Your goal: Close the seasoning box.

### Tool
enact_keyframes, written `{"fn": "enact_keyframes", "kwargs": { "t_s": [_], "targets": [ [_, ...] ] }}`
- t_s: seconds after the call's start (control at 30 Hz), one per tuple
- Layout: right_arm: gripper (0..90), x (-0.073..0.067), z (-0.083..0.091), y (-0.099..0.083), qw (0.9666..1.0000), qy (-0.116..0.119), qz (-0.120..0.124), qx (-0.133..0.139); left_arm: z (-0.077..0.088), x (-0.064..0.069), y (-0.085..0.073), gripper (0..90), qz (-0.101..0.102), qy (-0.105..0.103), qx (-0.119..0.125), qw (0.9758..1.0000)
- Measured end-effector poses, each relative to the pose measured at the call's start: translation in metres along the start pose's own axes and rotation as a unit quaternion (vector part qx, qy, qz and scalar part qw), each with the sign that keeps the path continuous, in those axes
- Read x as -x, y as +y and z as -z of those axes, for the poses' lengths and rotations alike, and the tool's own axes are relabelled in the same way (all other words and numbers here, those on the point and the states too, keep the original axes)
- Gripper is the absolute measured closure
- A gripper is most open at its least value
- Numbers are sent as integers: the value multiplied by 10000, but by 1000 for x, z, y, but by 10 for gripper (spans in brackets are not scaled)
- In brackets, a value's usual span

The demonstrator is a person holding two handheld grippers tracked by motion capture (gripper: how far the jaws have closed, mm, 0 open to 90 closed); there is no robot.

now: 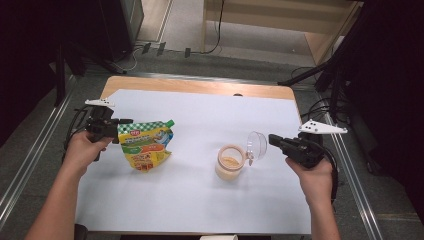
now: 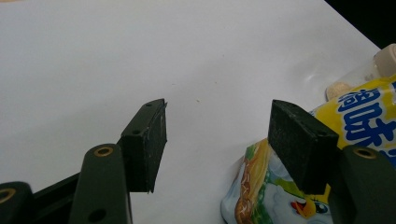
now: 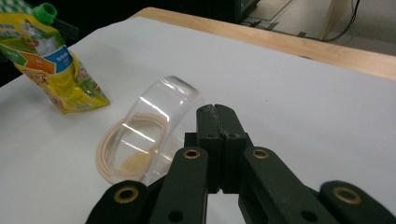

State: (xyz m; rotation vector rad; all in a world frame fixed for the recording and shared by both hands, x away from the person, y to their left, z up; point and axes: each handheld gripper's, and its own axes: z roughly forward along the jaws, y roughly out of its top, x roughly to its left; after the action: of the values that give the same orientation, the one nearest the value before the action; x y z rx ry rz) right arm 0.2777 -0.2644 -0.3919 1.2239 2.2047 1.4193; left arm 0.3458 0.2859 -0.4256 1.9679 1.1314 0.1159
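A yellow and green spouted pouch is seen on the white table cover, with the left gripper held against its left edge. Near the middle, a beige jar is stood with its clear lid flipped open. The right gripper is held just beside that lid.

We held two black grippers, the left gripper and the right gripper, each with brass-ringed screw holes, a pale three-cornered plate and a trailing black cable; our forearms were bare.
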Motion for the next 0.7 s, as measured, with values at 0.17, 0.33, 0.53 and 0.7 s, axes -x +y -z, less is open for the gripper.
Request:
{"fn": "enact_keyframes", "kwargs": {
  "t_s": [0.17, 0.33, 0.53, 0.7],
  "targets": [
    [900, 1, -9, -4, 9999, 42, -38, -140, 0, 0, 0, 384, 9, 21, -10, 10000],
    [900, -3, -15, -5, 9997, 126, -65, -201, 0, 0, 0, 385, -13, 23, -21, 10000],
    [900, -11, -18, -3, 9993, 315, -71, -196, 0, -1, -1, 385, -4, 30, -24, 10000],
    [900, -17, -20, -1, 9989, 437, 27, -156, -1, -1, -1, 385, -18, 71, -40, 10000]
  ]
}}
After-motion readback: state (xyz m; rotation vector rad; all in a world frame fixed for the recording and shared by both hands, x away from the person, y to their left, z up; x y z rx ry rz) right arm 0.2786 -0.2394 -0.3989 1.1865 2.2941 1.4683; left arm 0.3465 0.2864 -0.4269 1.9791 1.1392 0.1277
